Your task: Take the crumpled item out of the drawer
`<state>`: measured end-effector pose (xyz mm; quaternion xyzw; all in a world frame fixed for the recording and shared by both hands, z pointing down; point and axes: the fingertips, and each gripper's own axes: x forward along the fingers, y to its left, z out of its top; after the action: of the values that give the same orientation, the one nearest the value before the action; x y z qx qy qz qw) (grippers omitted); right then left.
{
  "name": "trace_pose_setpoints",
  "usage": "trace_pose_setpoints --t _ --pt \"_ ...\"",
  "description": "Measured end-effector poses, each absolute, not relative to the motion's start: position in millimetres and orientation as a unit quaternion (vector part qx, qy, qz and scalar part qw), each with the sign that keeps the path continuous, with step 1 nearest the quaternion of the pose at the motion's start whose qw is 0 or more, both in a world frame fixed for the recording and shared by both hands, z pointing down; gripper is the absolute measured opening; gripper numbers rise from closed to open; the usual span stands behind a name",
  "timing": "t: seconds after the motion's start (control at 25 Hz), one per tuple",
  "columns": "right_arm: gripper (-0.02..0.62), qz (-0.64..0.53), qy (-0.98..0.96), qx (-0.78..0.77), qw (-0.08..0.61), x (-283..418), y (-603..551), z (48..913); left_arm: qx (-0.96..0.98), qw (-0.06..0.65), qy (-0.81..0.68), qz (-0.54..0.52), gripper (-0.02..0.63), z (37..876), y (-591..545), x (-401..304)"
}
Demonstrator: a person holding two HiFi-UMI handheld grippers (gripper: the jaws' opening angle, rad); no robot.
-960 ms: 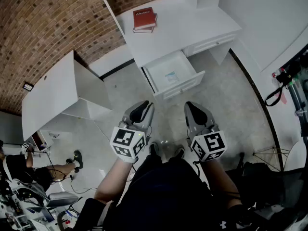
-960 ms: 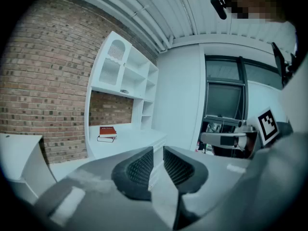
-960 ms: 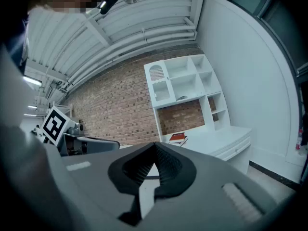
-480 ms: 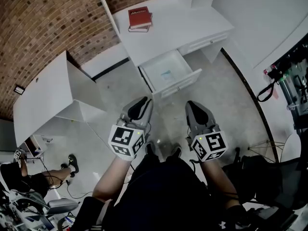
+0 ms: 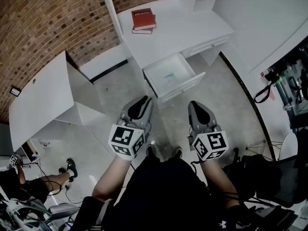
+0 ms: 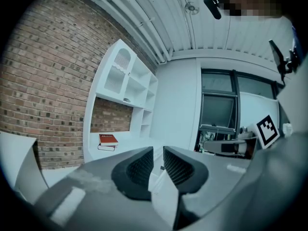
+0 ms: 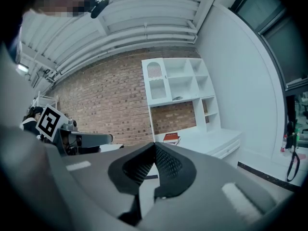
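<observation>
Left gripper [image 6: 158,155]: its own view shows the two ribbed pads [image 6: 142,167] standing a sliver apart with nothing in the gap, just white furniture showing through. Right gripper [image 7: 154,150]: its pads [image 7: 166,165] meet at the tips, clenched on nothing at all. So both are empty.

From the head view, the left gripper [image 5: 142,101] and right gripper [image 5: 196,105] hang side by side, both on the near side of the open drawer [image 5: 182,87] and well apart from it, jaws aimed roughly its way. The crumpled item [image 5: 169,76] is a small pale bluish scrap lying on the drawer floor, about mid-drawer, untouched.

Here's the thing, only the head view looks into the drawer. Neither gripper view shows its inside or the scrap; they look out level instead of down. What they do give you is the stuff above the drawer: the white shelf unit [image 7: 178,85] rising over the desk [image 5: 187,30], which the head view mostly crops off. The red book [image 5: 143,18] on a second book, back-left of the drawer on the desk top, shows in all three (left gripper view [image 6: 108,139], right gripper view [image 7: 172,137]).

Also, each gripper view catches the other gripper's marker cube at its edge [image 6: 267,129] [image 7: 48,121]. The brick wall [image 5: 48,23] runs behind the drawer's desk.
</observation>
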<state>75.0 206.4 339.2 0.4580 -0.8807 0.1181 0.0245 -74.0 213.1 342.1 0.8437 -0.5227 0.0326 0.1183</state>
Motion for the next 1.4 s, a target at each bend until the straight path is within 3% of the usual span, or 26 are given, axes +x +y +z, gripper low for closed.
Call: trace_pose_setpoints --t 0.48,1.4 --pt "0.003 0.103 -0.854 0.508 0.044 40.8 205.2 338.1 0.861 0.126 -0.492 0.016 0.072 351.3 205.0 -126.6" --pt "0.003 0.126 -0.871 0.473 0.047 15.8 130.6 360.1 0.846 0.136 -0.514 0.033 0.072 366.0 143.5 -146.0"
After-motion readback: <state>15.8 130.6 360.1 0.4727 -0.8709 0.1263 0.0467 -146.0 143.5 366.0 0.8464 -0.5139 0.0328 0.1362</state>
